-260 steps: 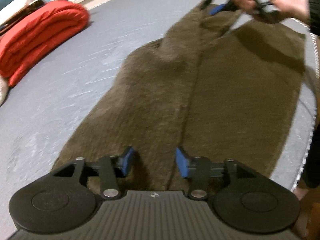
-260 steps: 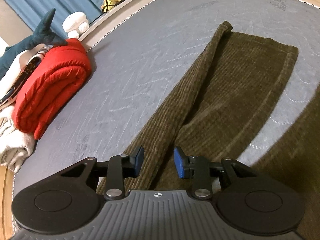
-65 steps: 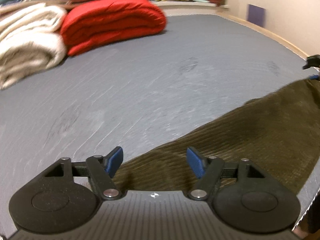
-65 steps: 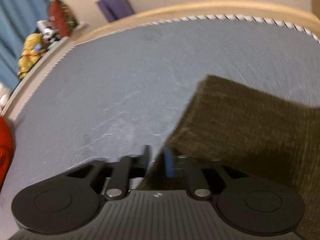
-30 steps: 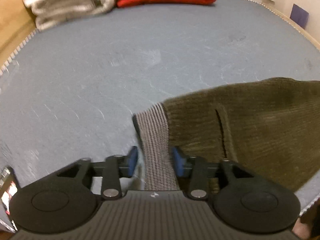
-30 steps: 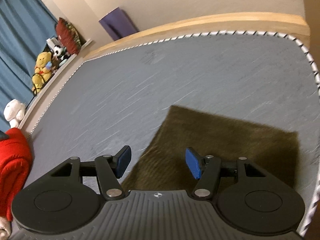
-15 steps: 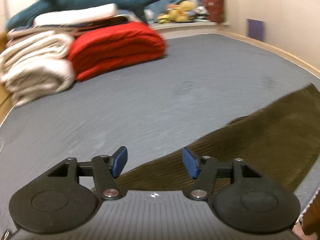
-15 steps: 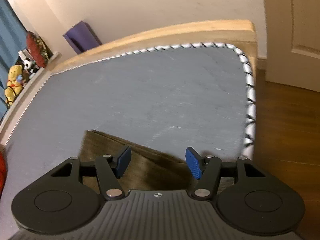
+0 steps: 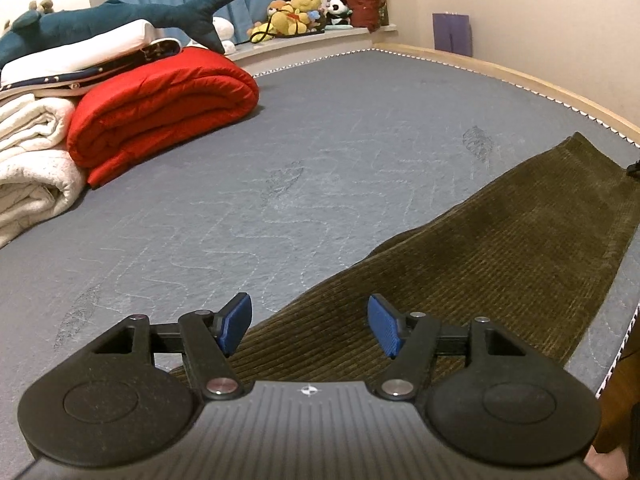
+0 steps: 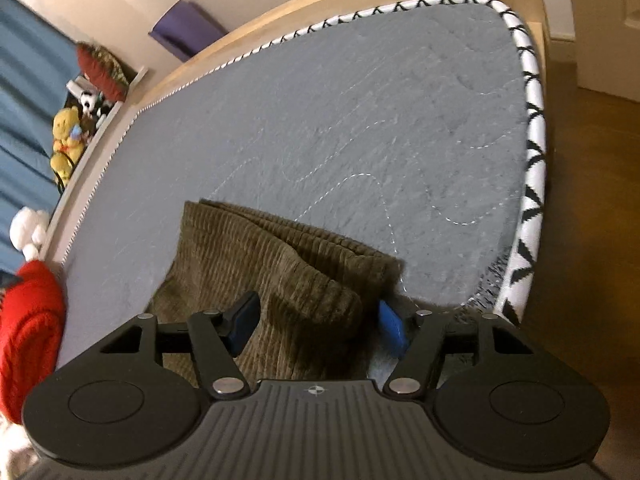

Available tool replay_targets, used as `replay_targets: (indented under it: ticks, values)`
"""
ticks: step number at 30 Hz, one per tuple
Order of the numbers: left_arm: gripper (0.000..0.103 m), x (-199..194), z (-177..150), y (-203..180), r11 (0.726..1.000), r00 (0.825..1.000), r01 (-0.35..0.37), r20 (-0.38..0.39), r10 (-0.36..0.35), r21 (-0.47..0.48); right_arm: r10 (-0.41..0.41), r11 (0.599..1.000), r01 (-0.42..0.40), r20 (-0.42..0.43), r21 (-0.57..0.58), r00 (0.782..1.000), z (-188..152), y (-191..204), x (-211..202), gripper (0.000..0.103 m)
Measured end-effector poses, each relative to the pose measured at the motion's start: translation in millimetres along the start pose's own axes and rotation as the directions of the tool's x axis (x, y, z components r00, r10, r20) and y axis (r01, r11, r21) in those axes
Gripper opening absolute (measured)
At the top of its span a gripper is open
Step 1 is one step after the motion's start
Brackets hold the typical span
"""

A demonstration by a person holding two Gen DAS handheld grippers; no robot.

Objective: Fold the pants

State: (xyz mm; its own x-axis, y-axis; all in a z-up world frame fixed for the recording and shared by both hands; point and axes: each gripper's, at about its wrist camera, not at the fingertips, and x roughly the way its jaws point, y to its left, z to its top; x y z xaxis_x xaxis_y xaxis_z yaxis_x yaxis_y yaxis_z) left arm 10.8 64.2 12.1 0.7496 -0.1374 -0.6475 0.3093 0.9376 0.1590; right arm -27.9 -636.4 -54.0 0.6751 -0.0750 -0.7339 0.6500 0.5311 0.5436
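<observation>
The brown corduroy pants (image 9: 500, 248) are lying along the near side of the grey mattress (image 9: 320, 152), stretching away to the right in the left wrist view. The left claw (image 9: 310, 328) is hovering over the near end of them, its jaws opening, blue pads (image 9: 236, 322) standing wide with cloth below but nothing pinched between them. Over in the right wrist view, the pants (image 10: 280, 264) are showing a stacked, layered edge close to the mattress corner (image 10: 532, 152) with its black-and-white trim. The right claw (image 10: 314, 324) is sitting low over a raised fold of corduroy, jaws opening as well, the fold lying between the pads; whether they are touching it, I cannot tell. Far across the mattress, a folded red blanket (image 9: 160, 108) is resting beside white bedding (image 9: 32, 168).
</observation>
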Motion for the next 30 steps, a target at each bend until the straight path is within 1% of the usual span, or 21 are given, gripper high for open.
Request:
replay_targets:
  ticks: [2,4,5,6,8,10,12,13,15,17,18,19,21,23,24,25,26,27,28,29,30]
  values:
    - [0.072,-2,-2,2,1.000,1.000,-0.006,-0.003,0.006,-0.005,-0.008,0.999,0.008,0.022,0.039,1.000,-1,1,1,0.066]
    - [0.072,-3,-2,5,1.000,1.000,-0.012,-0.007,0.012,-0.010,-0.046,0.997,0.043,0.046,0.068,0.998,-4,2,0,0.056]
    - [0.072,-3,-2,6,1.000,1.000,-0.016,-0.009,0.016,-0.013,-0.071,0.995,0.067,0.055,0.074,0.996,-5,2,-1,0.045]
    - [0.072,-4,-2,8,1.000,1.000,-0.018,-0.011,0.018,-0.015,-0.091,0.993,0.086,0.064,0.077,0.994,-6,3,0,0.037]
    - [0.072,-4,-1,9,1.000,1.000,-0.021,-0.011,0.020,-0.019,-0.108,0.991,0.101,0.077,0.087,0.991,-8,3,0,0.031]
    - [0.072,-4,-1,11,0.999,1.000,-0.023,-0.011,0.023,-0.023,-0.129,0.990,0.123,0.094,0.066,0.987,-10,10,-3,0.028]
    - [0.072,-4,-1,13,0.999,1.000,-0.028,-0.010,0.028,-0.027,-0.145,0.989,0.145,0.139,0.012,0.979,-13,27,-14,0.026]
    - [0.072,-4,-1,14,0.999,0.999,-0.031,-0.011,0.031,-0.031,-0.137,0.988,0.147,0.180,-0.040,0.974,-16,43,-23,0.025]
    - [0.072,-3,-2,18,0.998,0.999,-0.039,-0.014,0.039,-0.039,-0.077,0.976,0.127,0.261,-0.178,0.962,-27,83,-45,0.025]
    - [0.072,-1,-3,21,0.998,0.999,-0.049,-0.018,0.048,-0.046,0.025,0.925,0.105,0.337,-0.364,0.941,-51,130,-71,0.025]
    - [0.072,0,-3,23,0.997,0.998,-0.054,-0.022,0.053,-0.050,0.089,0.882,0.094,0.359,-0.462,0.929,-70,154,-83,0.025]
    - [0.072,2,-4,25,0.997,0.998,-0.061,-0.027,0.059,-0.055,0.160,0.827,0.077,0.365,-0.556,0.917,-92,176,-95,0.025]
    - [0.072,5,-5,28,0.995,0.997,-0.070,-0.037,0.067,-0.065,0.302,0.691,0.025,0.320,-0.722,0.898,-146,216,-114,0.024]
    - [0.072,8,-5,31,0.994,0.996,-0.075,-0.047,0.071,-0.082,0.423,0.518,-0.042,0.213,-0.854,0.881,-209,245,-129,0.024]
    - [0.072,9,-5,33,0.993,0.996,-0.073,-0.052,0.069,-0.092,0.468,0.427,-0.081,0.144,-0.900,0.872,-241,255,-133,0.024]
    - [0.072,10,-5,34,0.992,0.996,-0.070,-0.055,0.065,-0.100,0.501,0.324,-0.128,0.055,-0.937,0.864,-276,263,-137,0.024]
    - [0.072,11,-4,35,0.992,0.996,-0.066,-0.058,0.060,-0.109,0.512,0.222,-0.179,-0.042,-0.958,0.858,-309,268,-137,0.024]
    - [0.072,12,-4,35,0.991,0.997,-0.061,-0.061,0.054,-0.118,0.496,0.134,-0.231,-0.137,-0.964,0.857,-338,272,-135,0.024]
    - [0.072,13,-4,36,0.991,0.997,-0.057,-0.065,0.049,-0.125,0.445,0.034,-0.302,-0.256,-0.953,0.858,-372,273,-128,0.025]
    - [0.074,14,-4,36,0.990,0.997,-0.055,-0.068,0.046,-0.132,0.384,-0.040,-0.367,-0.353,-0.929,0.853,-397,273,-121,0.030]
    - [0.076,15,-3,37,0.989,0.997,-0.052,-0.072,0.042,-0.141,0.296,-0.112,-0.442,-0.455,-0.890,0.840,-422,271,-113,0.032]
